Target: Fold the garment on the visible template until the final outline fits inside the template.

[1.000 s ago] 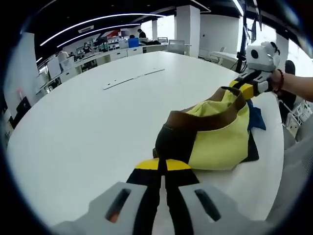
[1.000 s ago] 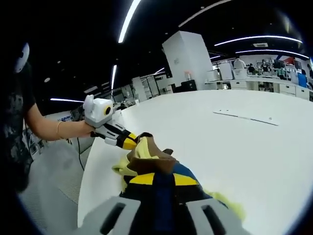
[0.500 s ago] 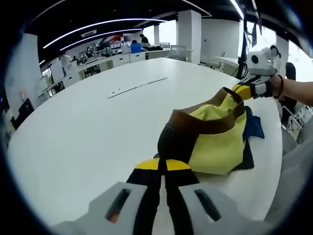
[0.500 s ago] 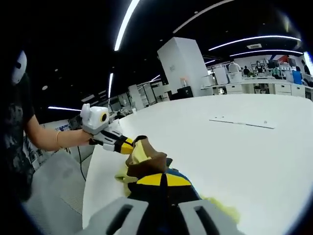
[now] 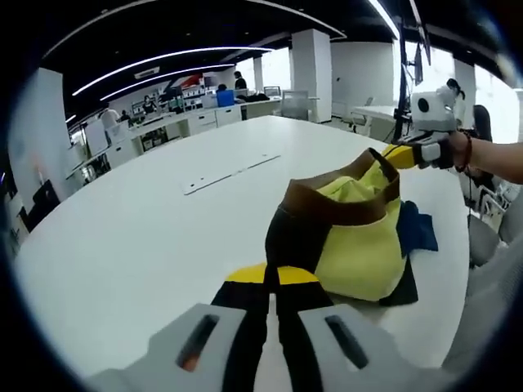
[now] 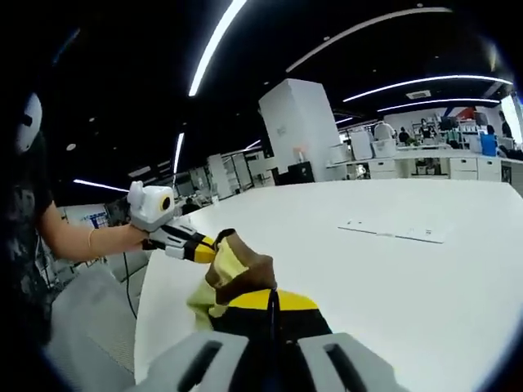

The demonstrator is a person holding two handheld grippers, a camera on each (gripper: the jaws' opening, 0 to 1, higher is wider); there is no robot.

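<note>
A garment (image 5: 351,233) in yellow, brown, black and blue hangs stretched between both grippers above the white table (image 5: 139,220). In the left gripper view my left gripper (image 5: 272,276) is shut on its black-and-brown edge, and my right gripper (image 5: 399,155) at the upper right is shut on the far brown band. In the right gripper view my right gripper (image 6: 272,300) is shut on the cloth, the garment (image 6: 233,273) bunches just beyond it, and the left gripper (image 6: 203,247) pinches its far end. No template outline is visible under the cloth.
A thin pale strip (image 5: 231,170) lies flat on the table further out, also the strip (image 6: 392,233) in the right gripper view. The person's arm (image 6: 78,241) reaches in from the left. Desks, chairs and a white pillar (image 5: 312,61) stand beyond the table's edge.
Both grippers have lifted the garment higher off the table, still shut on it. The cloth hangs more freely and its blue part has risen with it.
</note>
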